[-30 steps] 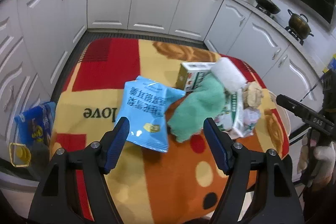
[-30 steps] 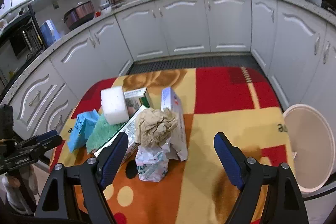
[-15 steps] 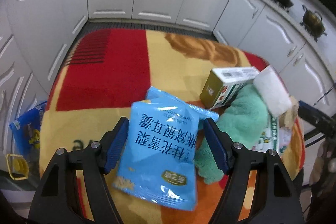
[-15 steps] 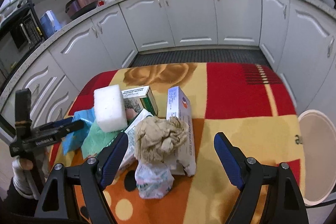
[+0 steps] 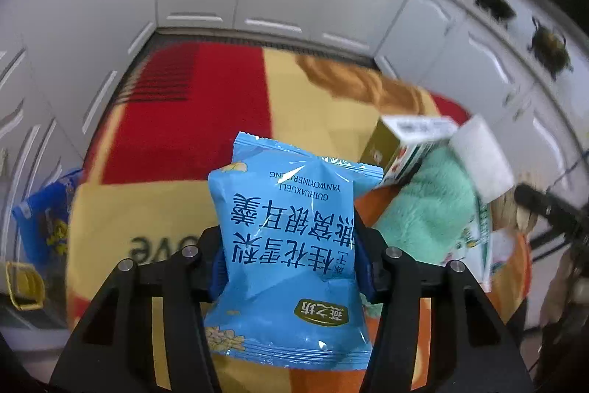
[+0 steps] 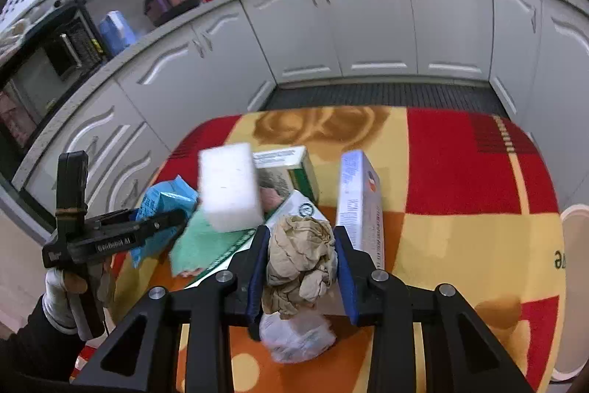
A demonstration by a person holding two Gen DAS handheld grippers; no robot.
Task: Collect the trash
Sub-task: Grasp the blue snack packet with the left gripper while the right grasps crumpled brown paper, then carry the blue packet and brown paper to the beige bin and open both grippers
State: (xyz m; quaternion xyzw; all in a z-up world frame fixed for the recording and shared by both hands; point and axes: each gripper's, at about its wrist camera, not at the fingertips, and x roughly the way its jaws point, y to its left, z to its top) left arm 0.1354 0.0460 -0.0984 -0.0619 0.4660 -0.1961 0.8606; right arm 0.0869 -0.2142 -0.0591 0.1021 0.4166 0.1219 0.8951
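Note:
My left gripper (image 5: 289, 256) is shut on a blue snack packet (image 5: 291, 245), which stands between its blue pads. It also shows in the right wrist view (image 6: 162, 201), held by the left gripper (image 6: 162, 223). My right gripper (image 6: 299, 267) is shut on a crumpled brown paper ball (image 6: 300, 253). A crumpled white plastic bag (image 6: 296, 337) lies just below the paper ball on the cloth.
A white sponge (image 6: 228, 186), a green cloth (image 6: 198, 245), a green-white box (image 6: 287, 168) and a tall white carton (image 6: 359, 201) lie piled on the patterned tablecloth (image 6: 460, 190). A white bin rim (image 6: 574, 220) is at the right edge. White cabinets surround the table.
Both grippers have closed: the left on the blue packet, the right on the brown paper ball, after moving down and in toward the pile.

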